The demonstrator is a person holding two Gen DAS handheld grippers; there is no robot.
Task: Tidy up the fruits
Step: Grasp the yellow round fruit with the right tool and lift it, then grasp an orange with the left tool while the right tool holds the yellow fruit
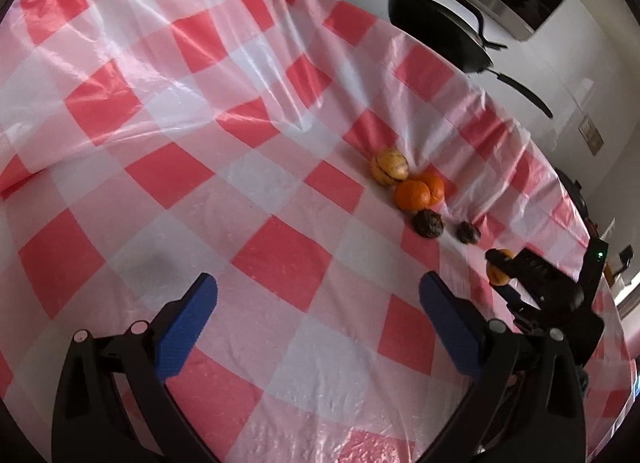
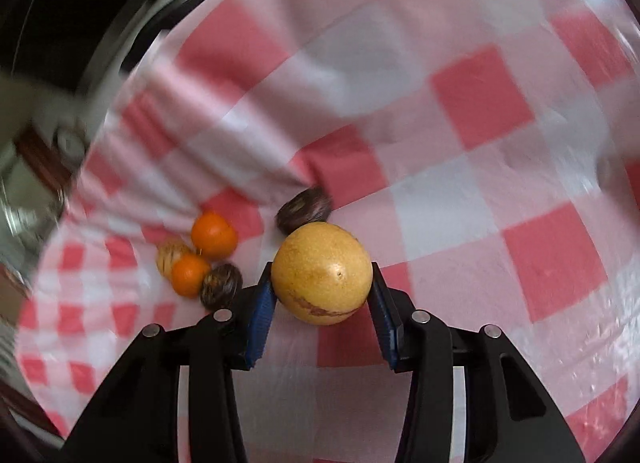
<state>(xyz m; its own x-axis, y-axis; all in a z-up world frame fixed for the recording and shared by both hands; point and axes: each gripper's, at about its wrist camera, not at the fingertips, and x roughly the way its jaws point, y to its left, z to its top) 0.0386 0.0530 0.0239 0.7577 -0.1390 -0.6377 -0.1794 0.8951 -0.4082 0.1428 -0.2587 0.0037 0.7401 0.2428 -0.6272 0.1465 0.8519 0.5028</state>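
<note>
Gripping the yellow fruit [image 2: 322, 273] in my right gripper [image 2: 322, 291] — blue pads are pressing on its left and right flanks, jaws narrowed to about the fruit's width, nothing else between them. Fruit is near-round, slightly taller than wide in the right wrist view, a brown streak running along its lower side; no long axis worth aligning to. It's sitting dead centre between the fingers, right at the tips, over the checked tablecloth [image 2: 480, 103]; whether it's clear of the cloth I can't tell.

Working outward: a dark wrinkled fruit [image 2: 304, 209] is lying just behind the held one, nearly touching in this view. The cluster is lying ahead and to the left of my right gripper — another dark fruit [image 2: 221, 286] nearest, just off the left finger, then two oranges [image 2: 213, 234] and a second striped yellow fruit [image 2: 170, 257] beyond, all packed together.

In the left wrist view the same group [image 1: 416, 193] is sitting far right on the cloth, well apart from my left gripper [image 1: 320, 323], which is hanging wide open and empty over bare cloth. Right gripper body is showing at the right edge there, close to the cluster.

Judging it: right hand is the nearer one by a wide margin, and the pairing spot beside the striped yellow fruit is lying forward-left past the dark fruit, so I'm needing to steer round that one.
</note>
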